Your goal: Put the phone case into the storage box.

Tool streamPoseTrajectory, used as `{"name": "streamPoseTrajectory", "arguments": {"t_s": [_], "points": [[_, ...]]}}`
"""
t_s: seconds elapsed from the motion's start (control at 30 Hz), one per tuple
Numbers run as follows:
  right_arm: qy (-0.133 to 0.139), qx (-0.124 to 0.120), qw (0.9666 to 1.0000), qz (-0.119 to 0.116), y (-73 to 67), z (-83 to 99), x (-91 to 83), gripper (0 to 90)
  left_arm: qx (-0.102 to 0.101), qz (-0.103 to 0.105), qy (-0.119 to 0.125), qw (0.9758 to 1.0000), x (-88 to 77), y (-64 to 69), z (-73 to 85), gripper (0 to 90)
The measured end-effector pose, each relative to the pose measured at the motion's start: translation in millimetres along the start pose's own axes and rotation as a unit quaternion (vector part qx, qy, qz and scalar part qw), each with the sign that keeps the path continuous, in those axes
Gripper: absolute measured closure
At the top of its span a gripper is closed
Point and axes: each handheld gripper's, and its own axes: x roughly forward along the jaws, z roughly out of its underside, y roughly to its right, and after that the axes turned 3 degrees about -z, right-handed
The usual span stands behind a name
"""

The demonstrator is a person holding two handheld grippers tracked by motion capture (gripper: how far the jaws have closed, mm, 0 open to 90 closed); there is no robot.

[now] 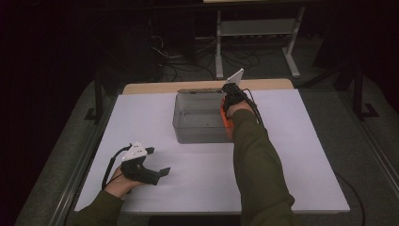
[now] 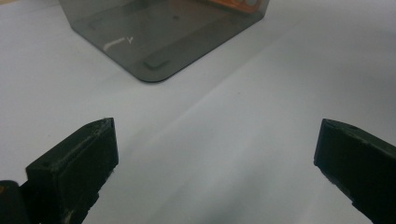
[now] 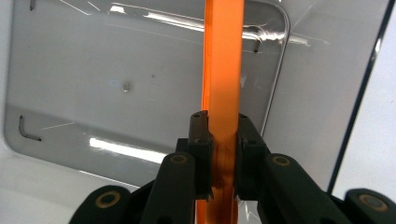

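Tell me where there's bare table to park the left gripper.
Bare white table lies right of the clear bin, and between the bin's left wall and the left edge. Crowded: the bin's right rim, where the right gripper clamps an orange piece. Left gripper hangs open.

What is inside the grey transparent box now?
The grey transparent box holds no loose items; its bare floor shows. The right tool holds an orange flat piece above it, which covers a strip of the floor.

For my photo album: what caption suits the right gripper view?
Right gripper clamps a thin orange piece edge-on above a clear plastic bin.
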Motion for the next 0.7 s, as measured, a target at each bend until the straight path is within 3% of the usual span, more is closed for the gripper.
{"name": "streamPoseTrajectory", "arguments": {"t_s": [0.7], "points": [[-0.007,0.005,0.9999,0.009,-1.3,0.9,0.6,77.7,0.001,0.001,-0.001,1.0,0.5,0.9,0.2,0.0]]}}
